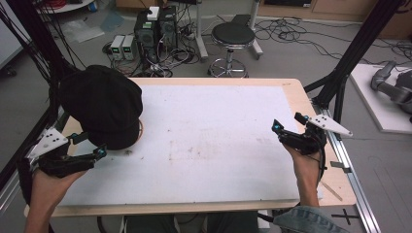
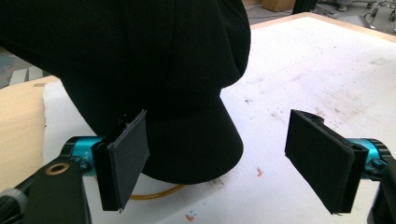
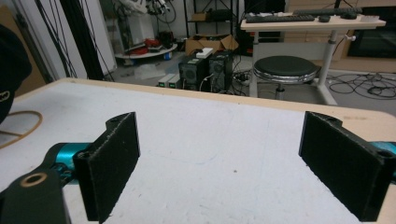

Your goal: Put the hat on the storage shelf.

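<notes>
left gripper [image 1: 90,144] jaws spread, holding nothing, just at brim of black cap [image 1: 103,104] | cap at bench [image 1: 218,121] left-rear, on what may be a yellow ring [image 2: 156,192], mostly hidden | right gripper [image 1: 290,127] jaws apart, empty, above right bench edge | stool [image 1: 232,36] on floor behind

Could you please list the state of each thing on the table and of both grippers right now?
black cap: resting at the table's left edge, brim toward the person, not gripped.
yellow ring: lying flat on the white mat, partly under the cap.
left gripper: open, jaws on either side of the cap's brim, not touching it.
right gripper: open, holding nothing, above the mat's right side.
white mat: flat, scuffed and stained.
</notes>
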Motion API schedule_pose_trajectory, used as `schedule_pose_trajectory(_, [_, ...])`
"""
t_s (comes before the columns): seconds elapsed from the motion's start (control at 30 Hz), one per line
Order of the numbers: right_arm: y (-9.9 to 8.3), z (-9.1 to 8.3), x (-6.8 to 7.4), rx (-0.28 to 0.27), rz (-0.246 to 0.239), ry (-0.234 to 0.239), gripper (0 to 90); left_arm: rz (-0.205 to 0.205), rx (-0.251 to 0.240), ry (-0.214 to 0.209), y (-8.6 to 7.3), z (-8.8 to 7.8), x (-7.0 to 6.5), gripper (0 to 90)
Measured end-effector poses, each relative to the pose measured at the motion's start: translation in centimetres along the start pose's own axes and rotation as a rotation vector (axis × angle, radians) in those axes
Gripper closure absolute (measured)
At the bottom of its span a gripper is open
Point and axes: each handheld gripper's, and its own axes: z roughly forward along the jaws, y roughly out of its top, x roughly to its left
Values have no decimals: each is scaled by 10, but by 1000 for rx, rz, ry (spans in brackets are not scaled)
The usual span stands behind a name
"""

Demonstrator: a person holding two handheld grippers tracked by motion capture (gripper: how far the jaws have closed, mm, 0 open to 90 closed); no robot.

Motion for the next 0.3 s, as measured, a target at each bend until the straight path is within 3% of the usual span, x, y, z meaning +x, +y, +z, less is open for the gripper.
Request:
schedule_pose_trajectory(0.03, [-2,1,-2,30,-3,3,123,-4,-2,-1,0,0,-1,221])
schedule_pose_trajectory(0.3, [-2,-5,-6,1,24,2,123,4,3,-4,0,2,-2,221])
